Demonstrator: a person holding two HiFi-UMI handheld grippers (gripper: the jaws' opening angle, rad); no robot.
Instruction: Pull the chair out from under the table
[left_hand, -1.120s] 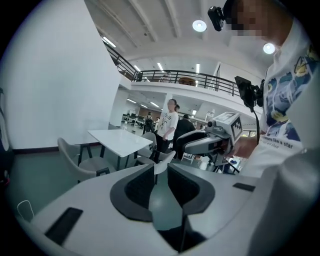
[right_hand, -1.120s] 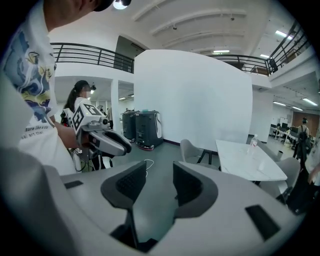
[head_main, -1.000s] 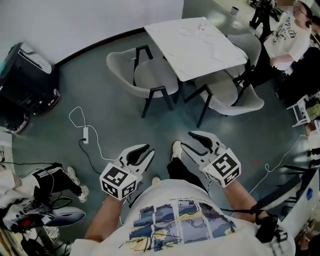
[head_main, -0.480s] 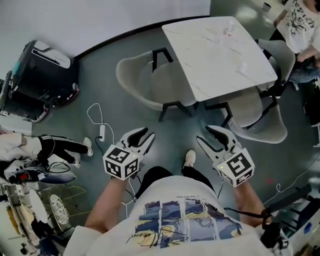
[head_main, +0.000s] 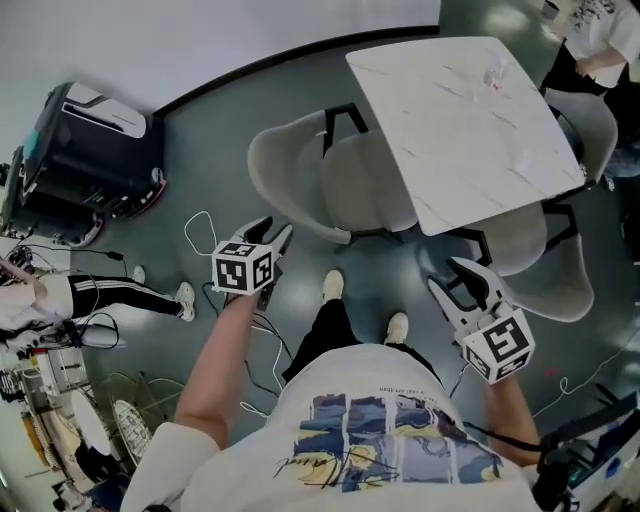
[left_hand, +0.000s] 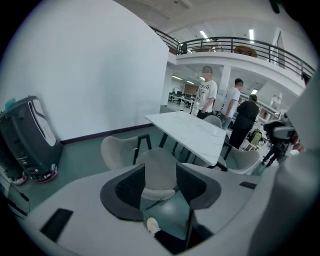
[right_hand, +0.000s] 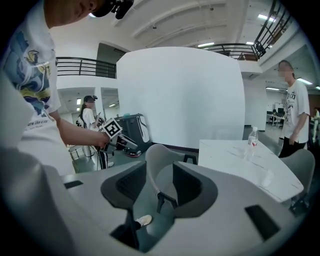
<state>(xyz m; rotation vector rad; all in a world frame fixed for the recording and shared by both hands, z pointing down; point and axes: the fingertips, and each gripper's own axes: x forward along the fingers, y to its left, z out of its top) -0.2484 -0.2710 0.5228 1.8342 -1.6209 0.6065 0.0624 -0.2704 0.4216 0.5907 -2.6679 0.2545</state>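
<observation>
The grey shell chair (head_main: 350, 185) on black legs stands tucked against the near-left side of the white marble table (head_main: 470, 120). Its curved back faces me. My left gripper (head_main: 274, 238) reaches out just short of the chair's back, and its jaws are opening with nothing between them. In the left gripper view the chair (left_hand: 159, 167) shows beyond the jaws of the left gripper (left_hand: 160, 186). My right gripper (head_main: 462, 275) hangs open and empty near the table's front corner. In the right gripper view the chair (right_hand: 156, 160) stands ahead of the right gripper (right_hand: 159, 187).
A second grey chair (head_main: 545, 270) sits under the table's near-right side. A black machine (head_main: 90, 160) stands at the left wall, with white cables (head_main: 200, 235) on the floor near my feet. People stand beyond the table (left_hand: 206, 97). A bottle (right_hand: 252, 136) rests on the table.
The table and chair have come much closer. My left gripper has stretched forward toward the chair's back and its jaws have spread. The right gripper has moved forward to the table's corner.
</observation>
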